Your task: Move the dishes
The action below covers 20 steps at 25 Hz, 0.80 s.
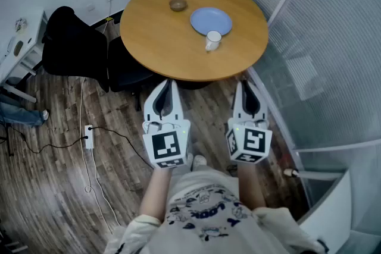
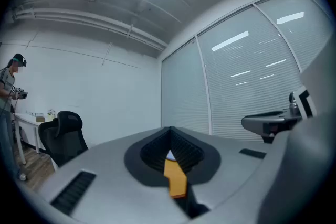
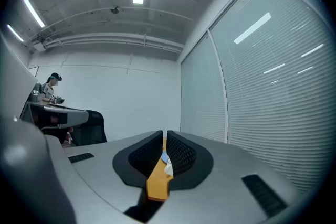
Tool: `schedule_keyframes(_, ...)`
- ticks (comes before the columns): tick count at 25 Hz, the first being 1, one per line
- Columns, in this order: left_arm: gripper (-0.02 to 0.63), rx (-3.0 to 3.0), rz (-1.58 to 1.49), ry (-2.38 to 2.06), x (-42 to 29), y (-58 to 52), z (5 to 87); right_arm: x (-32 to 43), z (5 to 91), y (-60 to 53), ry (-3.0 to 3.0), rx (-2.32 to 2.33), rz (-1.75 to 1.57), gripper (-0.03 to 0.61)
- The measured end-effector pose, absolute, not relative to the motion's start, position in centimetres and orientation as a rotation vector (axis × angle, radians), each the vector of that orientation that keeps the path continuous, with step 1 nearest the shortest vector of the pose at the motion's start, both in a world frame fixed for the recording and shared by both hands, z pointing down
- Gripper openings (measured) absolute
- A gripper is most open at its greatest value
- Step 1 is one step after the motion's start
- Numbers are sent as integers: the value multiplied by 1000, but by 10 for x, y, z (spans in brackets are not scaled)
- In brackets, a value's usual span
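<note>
A round wooden table (image 1: 161,38) carries a small brown bowl (image 1: 178,5), a blue plate (image 1: 211,19) and a white cup (image 1: 212,40) that stands at the plate's near edge. My left gripper (image 1: 168,81) and right gripper (image 1: 245,82) are held level side by side just short of the table's near edge, apart from the dishes. The left gripper (image 2: 169,128) is shut and empty. The right gripper (image 3: 164,136) is shut to a thin slit with nothing in it; through that slit I see the plate (image 3: 164,157) and the cup (image 3: 168,168).
A black office chair (image 1: 74,47) stands left of the table. A glass partition with blinds (image 1: 321,38) runs close along the right. A power strip (image 1: 88,136) and cables lie on the wood floor at left. Another person (image 2: 8,86) stands by a desk far left.
</note>
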<state>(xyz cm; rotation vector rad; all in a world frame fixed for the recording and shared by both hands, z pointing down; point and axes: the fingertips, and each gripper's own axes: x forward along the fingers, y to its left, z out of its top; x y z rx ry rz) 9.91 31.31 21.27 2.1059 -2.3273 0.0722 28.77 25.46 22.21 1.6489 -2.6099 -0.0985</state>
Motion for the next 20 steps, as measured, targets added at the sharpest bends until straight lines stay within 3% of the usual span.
schedule_keyframes(20,2,2031,93,-2348,111,300,228,300,233,234,-2654,1592,-55,26)
